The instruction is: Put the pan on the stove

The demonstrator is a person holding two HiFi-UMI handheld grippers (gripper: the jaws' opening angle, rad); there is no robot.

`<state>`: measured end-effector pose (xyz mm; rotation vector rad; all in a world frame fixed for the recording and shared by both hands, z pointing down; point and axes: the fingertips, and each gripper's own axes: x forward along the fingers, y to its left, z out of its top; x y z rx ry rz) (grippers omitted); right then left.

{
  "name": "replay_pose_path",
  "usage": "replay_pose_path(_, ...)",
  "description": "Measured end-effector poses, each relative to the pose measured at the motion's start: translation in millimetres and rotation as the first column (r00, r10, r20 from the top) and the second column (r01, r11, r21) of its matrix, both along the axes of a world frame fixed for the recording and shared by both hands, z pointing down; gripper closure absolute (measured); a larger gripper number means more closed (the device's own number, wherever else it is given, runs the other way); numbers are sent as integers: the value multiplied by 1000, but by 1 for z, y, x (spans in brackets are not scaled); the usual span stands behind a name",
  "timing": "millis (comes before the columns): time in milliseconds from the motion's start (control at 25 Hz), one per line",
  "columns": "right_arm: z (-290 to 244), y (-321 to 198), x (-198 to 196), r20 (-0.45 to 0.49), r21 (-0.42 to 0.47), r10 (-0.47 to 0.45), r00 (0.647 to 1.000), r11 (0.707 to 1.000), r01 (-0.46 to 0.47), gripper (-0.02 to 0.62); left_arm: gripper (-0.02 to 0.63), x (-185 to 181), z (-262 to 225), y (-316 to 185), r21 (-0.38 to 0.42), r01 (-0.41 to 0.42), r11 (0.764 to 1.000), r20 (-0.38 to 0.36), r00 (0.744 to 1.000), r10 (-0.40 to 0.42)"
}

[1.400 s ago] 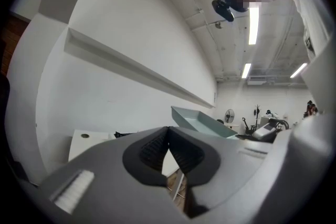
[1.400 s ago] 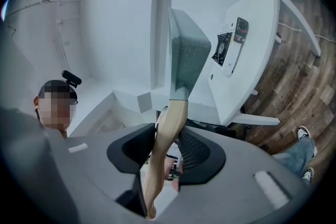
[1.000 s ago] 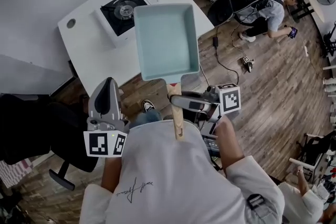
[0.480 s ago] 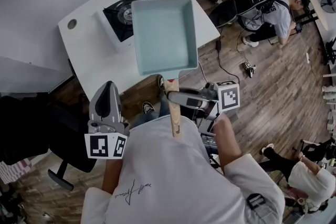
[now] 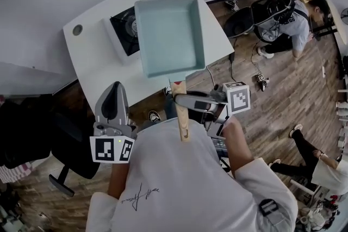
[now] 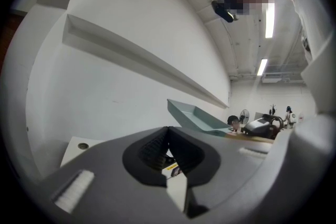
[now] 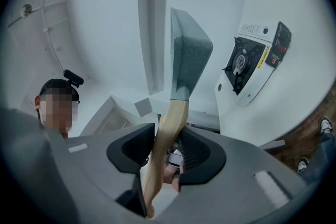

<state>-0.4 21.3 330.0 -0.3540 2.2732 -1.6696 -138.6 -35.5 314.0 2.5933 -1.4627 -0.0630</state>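
Note:
A teal square pan (image 5: 169,35) hangs in the air above the white table (image 5: 100,70), its left edge over the right part of the portable stove (image 5: 122,30). My right gripper (image 5: 182,101) is shut on the pan's wooden handle (image 5: 181,114), sideways near the table's front edge. In the right gripper view the handle (image 7: 164,134) runs between the pads of my right gripper (image 7: 167,140) up to the pan (image 7: 189,55), with the stove (image 7: 247,65) to the right. My left gripper (image 5: 112,91) is shut and holds nothing, left of the pan and nearer to me; in its own view the left gripper (image 6: 168,131) points at the white wall.
The table has a round cable hole (image 5: 78,30) at its left corner. A black office chair (image 5: 49,144) stands at the left. On the wooden floor at the right a person (image 5: 296,13) crouches beside black bags (image 5: 255,13) and cables.
The pan has moved left and farther over the table with my right gripper, and now covers part of the stove. The left gripper has hardly moved.

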Motion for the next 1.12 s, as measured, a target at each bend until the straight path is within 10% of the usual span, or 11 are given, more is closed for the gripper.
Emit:
replay_pose_path(640, 0, -99, 33, 20, -1, -158, 987, 987, 158, 453, 600, 28, 2, -82, 11, 168, 986, 13, 986, -168)
replay_pose_path(1120, 17, -124, 36, 13, -21, -315, 949, 949, 315, 449, 600, 34, -1, -82, 73, 379, 923, -7, 925, -379)
